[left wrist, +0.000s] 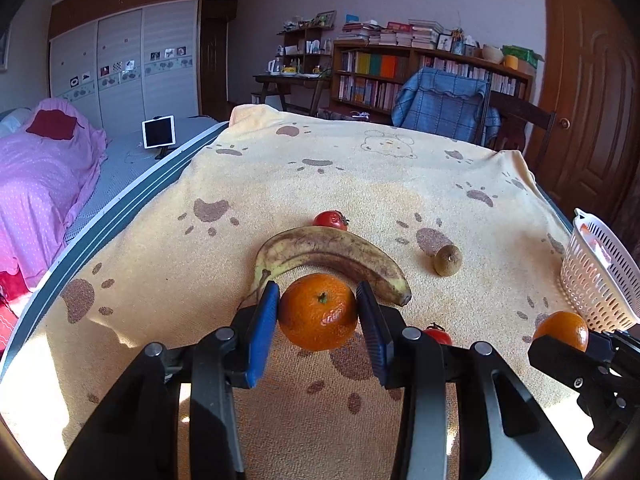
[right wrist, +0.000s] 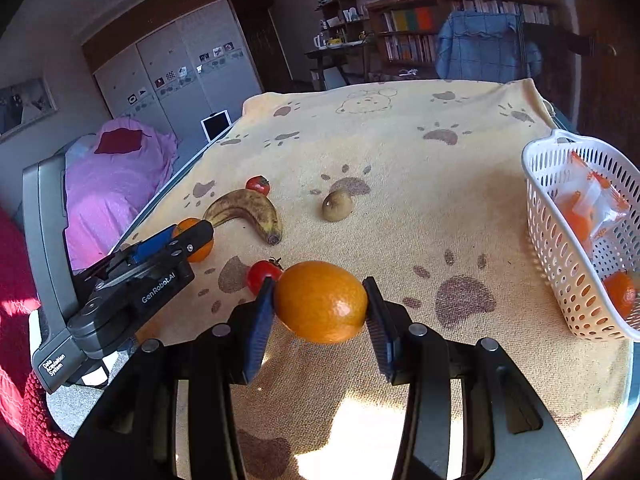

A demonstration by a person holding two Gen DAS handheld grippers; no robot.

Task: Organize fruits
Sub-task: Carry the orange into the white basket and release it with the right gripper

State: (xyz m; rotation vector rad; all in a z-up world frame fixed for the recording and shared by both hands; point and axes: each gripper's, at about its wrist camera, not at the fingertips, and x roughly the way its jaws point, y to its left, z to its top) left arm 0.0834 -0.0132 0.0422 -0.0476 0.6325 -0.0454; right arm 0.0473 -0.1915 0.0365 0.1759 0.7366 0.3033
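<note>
Two labels, "GenRobot.AI" and "Data Acquisition System"

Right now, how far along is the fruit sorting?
Done: the white perforated plastic basket already holds at least one orange fruit and a clear bag. In hand: the left gripper and the right gripper each clamp an orange. Left on the paw-print cloth: the spotted yellow banana, two red tomatoes and a small brownish-green round fruit.

There were two oranges [right wrist: 320, 302] [right wrist: 196, 240] out of the basket [right wrist: 568, 304], two tomatoes [right wrist: 258, 185] [right wrist: 261, 276], one banana [right wrist: 246, 210], one kiwi [right wrist: 337, 205], one basket and two grippers [right wrist: 320, 308] [left wrist: 318, 312]
</note>
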